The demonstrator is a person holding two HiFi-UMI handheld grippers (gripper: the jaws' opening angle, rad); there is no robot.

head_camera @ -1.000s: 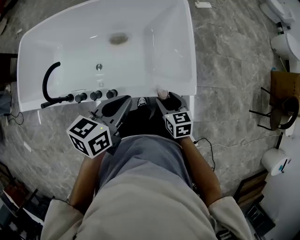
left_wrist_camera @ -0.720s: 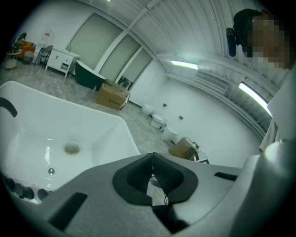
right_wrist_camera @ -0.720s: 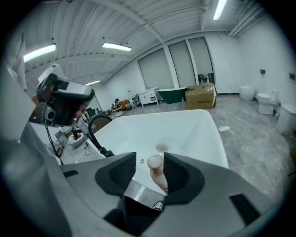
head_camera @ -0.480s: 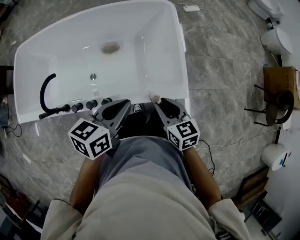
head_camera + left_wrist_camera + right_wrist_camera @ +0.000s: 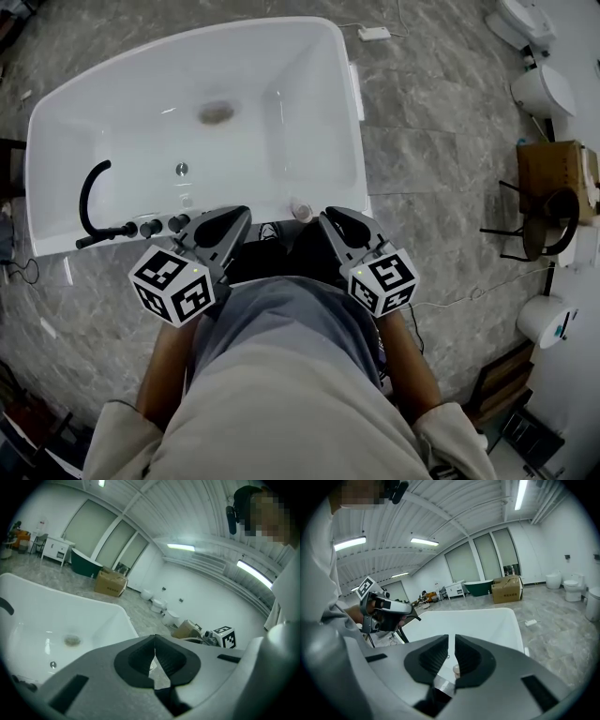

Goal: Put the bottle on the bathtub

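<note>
The white bathtub [image 5: 56, 159] fills the upper head view. A small pale bottle [image 5: 301, 210] stands upright on the tub's near rim, by the near right corner. My right gripper [image 5: 335, 218] hovers just right of and behind the bottle, not touching it; its jaws stand a narrow gap apart with nothing between them. Past that gap the right gripper view shows the bottle's top [image 5: 456, 670] and the bathtub [image 5: 487, 620]. My left gripper [image 5: 228, 219] is shut and empty over the same rim, left of the bottle. The bathtub [image 5: 28, 606] lies beyond the left gripper's closed jaws.
A black curved faucet [image 5: 90, 186] and a row of black knobs [image 5: 159, 226] sit on the tub's near left rim. Toilets [image 5: 542, 89] and a wooden stand [image 5: 553, 187] line the right side. A power strip [image 5: 374, 34] lies on the grey tiled floor.
My right gripper has drawn back from the bottle toward the person. The bottle stays on the rim. The left gripper has barely shifted.
</note>
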